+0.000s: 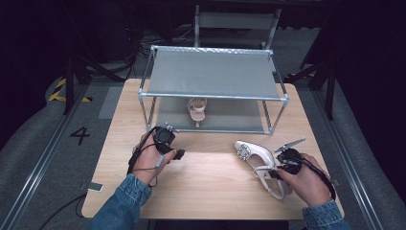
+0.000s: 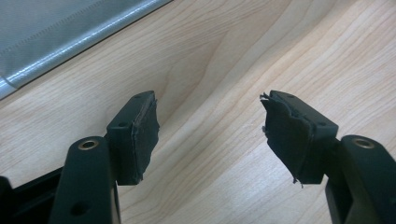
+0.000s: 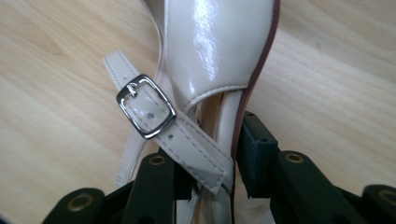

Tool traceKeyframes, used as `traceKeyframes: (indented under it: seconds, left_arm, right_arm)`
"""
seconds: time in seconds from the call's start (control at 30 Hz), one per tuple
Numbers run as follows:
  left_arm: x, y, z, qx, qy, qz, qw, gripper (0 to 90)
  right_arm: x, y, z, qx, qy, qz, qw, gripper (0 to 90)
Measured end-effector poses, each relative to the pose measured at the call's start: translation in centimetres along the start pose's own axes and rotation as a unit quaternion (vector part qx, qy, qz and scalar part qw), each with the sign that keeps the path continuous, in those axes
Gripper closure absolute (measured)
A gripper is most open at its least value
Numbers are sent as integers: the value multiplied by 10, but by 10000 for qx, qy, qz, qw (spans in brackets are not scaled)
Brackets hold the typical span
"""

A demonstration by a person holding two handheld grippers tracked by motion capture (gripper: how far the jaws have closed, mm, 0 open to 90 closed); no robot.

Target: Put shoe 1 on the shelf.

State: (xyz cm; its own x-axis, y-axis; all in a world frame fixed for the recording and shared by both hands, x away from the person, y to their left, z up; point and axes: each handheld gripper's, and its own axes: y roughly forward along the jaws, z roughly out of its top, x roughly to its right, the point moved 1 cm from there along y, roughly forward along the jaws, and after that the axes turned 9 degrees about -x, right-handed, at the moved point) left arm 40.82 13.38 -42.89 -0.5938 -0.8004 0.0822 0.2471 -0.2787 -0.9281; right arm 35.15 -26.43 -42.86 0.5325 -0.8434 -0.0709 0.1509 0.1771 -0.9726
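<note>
A glossy cream heeled shoe (image 1: 256, 153) with a jewelled toe lies on its side on the right of the wooden table (image 1: 210, 177). My right gripper (image 1: 274, 173) is shut on its heel end. In the right gripper view the jaws (image 3: 210, 156) pinch the shoe (image 3: 215, 51) just behind the silver strap buckle (image 3: 145, 106). A matching shoe (image 1: 197, 109) stands on the lower shelf of the metal rack (image 1: 213, 97). My left gripper (image 1: 178, 154) hangs open over bare wood in front of the rack, with nothing between its pads (image 2: 142, 135).
The rack's grey top shelf (image 1: 213, 74) is bare, and its lower shelf edge (image 2: 56, 32) lies close to my left gripper. A small flat device (image 1: 95, 187) sits at the table's front left corner. A metal chair frame (image 1: 234, 21) stands behind the rack.
</note>
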Motion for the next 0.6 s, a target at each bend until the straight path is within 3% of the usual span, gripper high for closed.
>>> traceKeyframes:
  seconds: [0.1,0.23,0.3,0.47,0.6]
  left_arm:
    - [0,-1,0,-7,-9,3,10000,355]
    - [1,1,0,11,13,19,10000,356]
    - [1,1,0,-14,45,24,10000,357]
    - [1,1,0,-1,39,35,10000,358]
    - [1,2,0,-39,37,44,10000,358]
  right_arm:
    - [-7,-6,-1,-72,151,222,9996,706]
    - [-9,-7,-2,-146,170,492,9985,678]
    - [-6,-7,-1,-111,171,454,9988,671]
    - [5,-5,0,225,141,49,9996,597]
    - [18,-1,3,509,249,-43,9984,514]
